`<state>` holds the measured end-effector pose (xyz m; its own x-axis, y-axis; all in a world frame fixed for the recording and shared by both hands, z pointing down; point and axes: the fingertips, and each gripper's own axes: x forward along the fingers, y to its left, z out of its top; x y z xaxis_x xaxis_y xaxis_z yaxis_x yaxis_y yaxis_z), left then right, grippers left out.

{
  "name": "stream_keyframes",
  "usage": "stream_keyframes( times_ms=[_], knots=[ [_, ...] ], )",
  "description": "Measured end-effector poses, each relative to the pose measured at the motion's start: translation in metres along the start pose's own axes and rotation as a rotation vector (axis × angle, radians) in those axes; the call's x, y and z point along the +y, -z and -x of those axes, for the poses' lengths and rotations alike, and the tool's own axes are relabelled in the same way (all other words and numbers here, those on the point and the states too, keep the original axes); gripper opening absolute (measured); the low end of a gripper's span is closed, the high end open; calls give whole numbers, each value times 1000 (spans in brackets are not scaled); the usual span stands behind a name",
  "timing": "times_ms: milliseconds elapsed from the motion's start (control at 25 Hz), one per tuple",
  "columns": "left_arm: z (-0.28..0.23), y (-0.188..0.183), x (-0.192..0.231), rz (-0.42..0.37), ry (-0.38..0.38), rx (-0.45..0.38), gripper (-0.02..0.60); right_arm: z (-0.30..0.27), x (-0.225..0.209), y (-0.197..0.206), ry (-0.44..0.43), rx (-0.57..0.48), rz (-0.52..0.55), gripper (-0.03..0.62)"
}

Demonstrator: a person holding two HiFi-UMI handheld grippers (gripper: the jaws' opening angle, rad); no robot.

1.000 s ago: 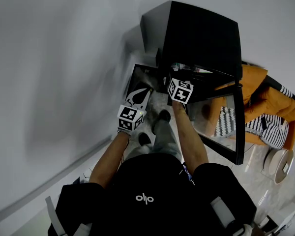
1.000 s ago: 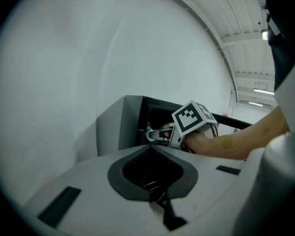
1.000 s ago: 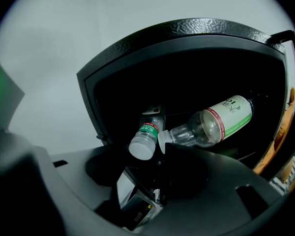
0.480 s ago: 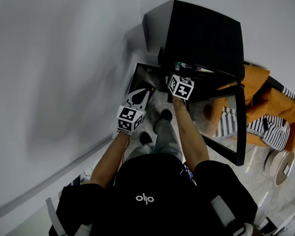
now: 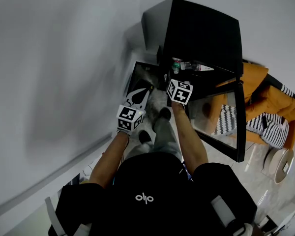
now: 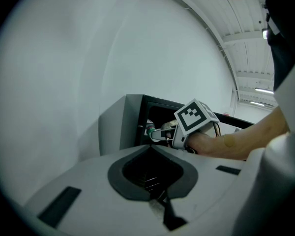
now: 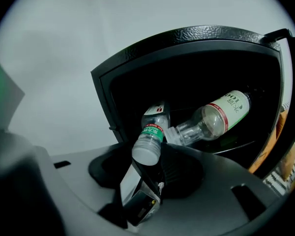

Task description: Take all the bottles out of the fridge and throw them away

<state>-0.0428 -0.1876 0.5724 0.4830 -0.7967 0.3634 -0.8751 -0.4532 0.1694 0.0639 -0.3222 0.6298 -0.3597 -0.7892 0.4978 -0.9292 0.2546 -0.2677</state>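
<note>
Reaching into the open fridge (image 5: 201, 33), the right claw (image 7: 155, 163) grips a clear bottle (image 7: 151, 134) with a green label. Its jaws have just been closing, and the bottle sits between them with a jaw on each side of its lower body. The bottle's base faces the claw's camera and its neck points back into the dark interior, tilted a little to the right. It is at the left front edge of the fridge opening, near the cabinet's left side.

A second bottle (image 7: 221, 113), clear with a red-banded white label, lies on its side on the shelf (image 7: 236, 144), further right and deeper in. Its neck points left and ends just beside the gripped bottle. The glass door (image 5: 233, 127) stands swung open on the right of the cabinet.

The left claw (image 6: 160, 206) is closed with nothing between its jaws. It hangs outside the fridge, below and left of the right claw, pointed toward the opening.

The person (image 5: 147, 195) stands on the pale floor (image 5: 246, 166) facing the fridge, which is set against a white wall (image 5: 64, 58).
</note>
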Motion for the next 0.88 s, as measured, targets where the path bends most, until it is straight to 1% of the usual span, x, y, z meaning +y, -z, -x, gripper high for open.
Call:
stream_keyframes(
  times_ms=[200,480,680,880],
  knots=[
    [6,2,-3,-1,4,-1,0,5,-1,8,1,7,24,186],
    [6,5,-4,3,5,2,0,4,-1,1,10,-9,31,186],
    [1,4,-4,5,11,-2,0,12,-1,-3,-15,-37,-4,187],
    [-5,1,-7,3,25,-3,0,24,-15,-7,12,-69,-75,189]
  ],
)
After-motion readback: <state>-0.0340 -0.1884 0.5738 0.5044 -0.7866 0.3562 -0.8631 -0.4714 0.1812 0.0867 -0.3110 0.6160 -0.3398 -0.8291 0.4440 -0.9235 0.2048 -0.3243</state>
